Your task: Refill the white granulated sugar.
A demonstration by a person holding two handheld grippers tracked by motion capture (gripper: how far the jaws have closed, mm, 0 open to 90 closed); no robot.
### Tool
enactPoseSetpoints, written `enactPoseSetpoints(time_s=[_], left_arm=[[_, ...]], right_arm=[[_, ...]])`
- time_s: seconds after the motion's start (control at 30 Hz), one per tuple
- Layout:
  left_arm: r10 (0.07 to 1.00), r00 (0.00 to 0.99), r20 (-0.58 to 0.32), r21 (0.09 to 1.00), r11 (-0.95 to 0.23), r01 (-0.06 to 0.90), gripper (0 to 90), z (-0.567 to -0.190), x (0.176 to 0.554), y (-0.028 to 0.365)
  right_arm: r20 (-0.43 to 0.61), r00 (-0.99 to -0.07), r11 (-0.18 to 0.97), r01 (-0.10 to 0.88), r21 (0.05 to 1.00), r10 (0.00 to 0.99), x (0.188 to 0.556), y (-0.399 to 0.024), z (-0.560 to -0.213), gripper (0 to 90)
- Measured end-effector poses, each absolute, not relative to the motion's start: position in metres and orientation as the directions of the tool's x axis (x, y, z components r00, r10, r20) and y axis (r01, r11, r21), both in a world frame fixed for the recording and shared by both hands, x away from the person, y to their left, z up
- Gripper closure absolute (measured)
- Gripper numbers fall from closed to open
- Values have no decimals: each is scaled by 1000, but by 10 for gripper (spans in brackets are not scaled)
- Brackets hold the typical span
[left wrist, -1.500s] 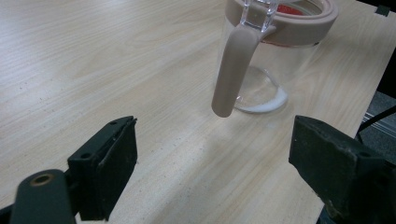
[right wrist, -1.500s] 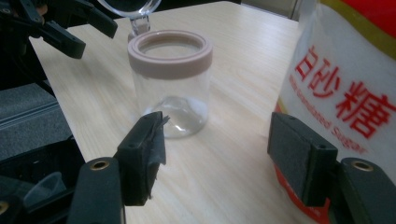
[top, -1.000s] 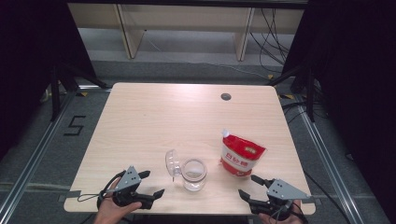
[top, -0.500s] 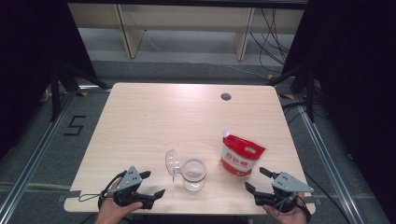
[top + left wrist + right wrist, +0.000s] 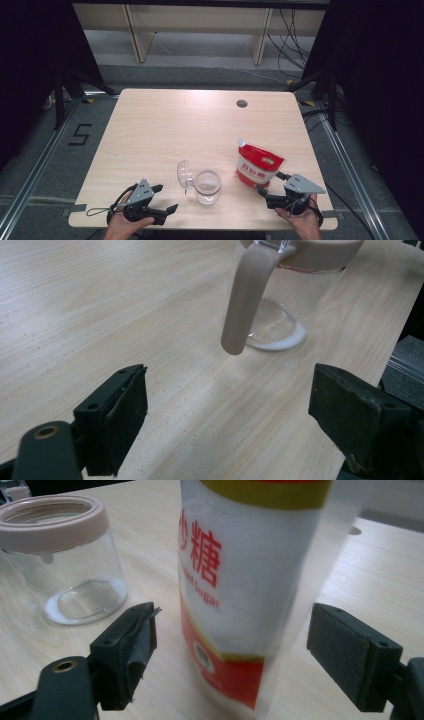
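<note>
Two things sit near the front edge of the light wooden desk [image 5: 165, 130]: a clear glass jar with a beige rim and flipped-open lid [image 5: 207, 186], with a bit of white stuff at the bottom, and a red-and-white stand-up sugar pouch [image 5: 257, 166] just to its right, upright. The right gripper [image 5: 268, 184] is right up at the pouch, and its fingers have just been opening; they're spread wide with the pouch between them, pads not touching it. The left gripper [image 5: 165, 199] sits near the jar, fingers released, nothing between them but bare desk.
</note>
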State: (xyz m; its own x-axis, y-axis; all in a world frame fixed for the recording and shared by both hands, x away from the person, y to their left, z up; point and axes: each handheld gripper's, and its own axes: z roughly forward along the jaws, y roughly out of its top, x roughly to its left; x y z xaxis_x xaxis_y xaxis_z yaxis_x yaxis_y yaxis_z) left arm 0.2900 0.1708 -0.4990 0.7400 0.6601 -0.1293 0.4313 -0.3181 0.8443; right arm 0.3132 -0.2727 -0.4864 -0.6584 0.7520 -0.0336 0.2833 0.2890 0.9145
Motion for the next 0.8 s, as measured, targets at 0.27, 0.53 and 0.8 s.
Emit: enactPoseSetpoints(time_s=[0.27,0.53,0.8], left_arm=[[654,746,-124,843,-327,427,155,-500,289,169],[655,747,-116,840,-337,426,156,-500,289,168],[660,740,-131,838,-325,439,156,-500,288,168]], right_arm=[[-58,-702,323,251,913,710,330,-267,-491,198],[-73,-719,330,224,917,691,339,-260,-495,236],[-73,-732,304,189,934,678,345,-260,-495,346]])
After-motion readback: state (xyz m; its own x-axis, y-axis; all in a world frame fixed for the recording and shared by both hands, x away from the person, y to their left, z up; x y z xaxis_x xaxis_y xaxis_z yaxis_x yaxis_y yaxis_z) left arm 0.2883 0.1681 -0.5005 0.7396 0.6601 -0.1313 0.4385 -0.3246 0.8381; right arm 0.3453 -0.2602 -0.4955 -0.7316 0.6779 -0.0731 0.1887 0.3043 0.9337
